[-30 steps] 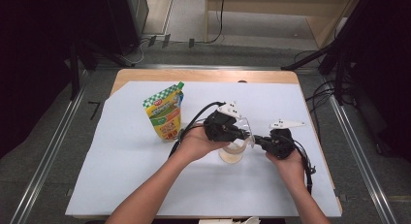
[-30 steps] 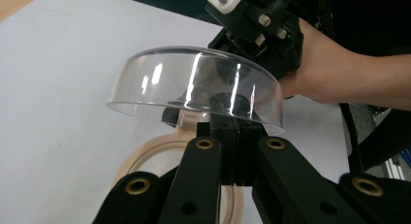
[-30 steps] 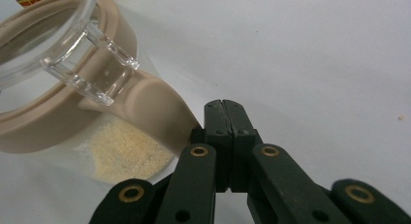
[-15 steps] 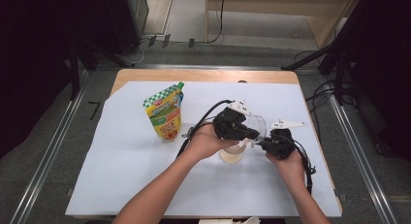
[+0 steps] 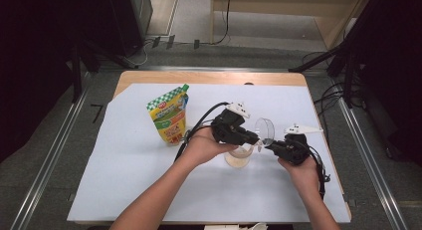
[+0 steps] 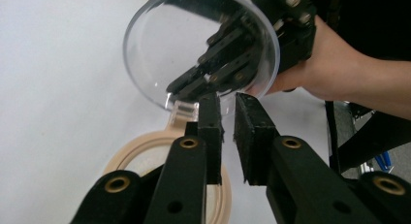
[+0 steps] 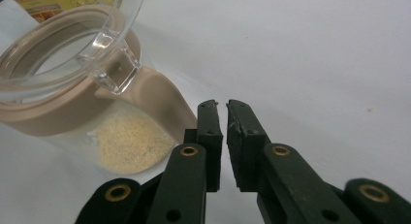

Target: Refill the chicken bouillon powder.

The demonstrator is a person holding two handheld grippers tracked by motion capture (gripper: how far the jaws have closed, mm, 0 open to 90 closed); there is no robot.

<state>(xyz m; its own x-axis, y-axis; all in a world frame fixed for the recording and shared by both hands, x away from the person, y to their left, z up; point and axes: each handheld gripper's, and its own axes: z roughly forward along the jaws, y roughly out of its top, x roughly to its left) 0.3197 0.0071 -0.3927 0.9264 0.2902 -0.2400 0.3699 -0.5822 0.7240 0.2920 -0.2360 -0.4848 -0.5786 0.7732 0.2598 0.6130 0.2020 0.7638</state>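
Observation:
A clear jar (image 5: 238, 158) with a beige collar (image 6: 140, 151) holds beige powder (image 7: 128, 141). Its clear hinged lid (image 5: 265, 129) stands tipped up and open. My left gripper (image 5: 255, 139) reaches in from the left. Its tips (image 6: 227, 100) are just short of the lid's hinge (image 6: 183, 108); the jaws have just been opening, with a slim gap and nothing between them. My right gripper (image 5: 268, 146) points at the jar from the right. Its jaws (image 7: 223, 105) have also just been opening, slightly apart and empty, beside the jar's wall.
A green and yellow stand-up pouch (image 5: 169, 116) stands left of the jar on the white mat (image 5: 124, 165). The mat covers a wooden table (image 5: 199, 77). Cables trail from both grippers, and metal rails run along the floor on both sides.
The left gripper has drawn back a little to the left from the lid. The right hand has hardly moved. The lid stays tipped up.

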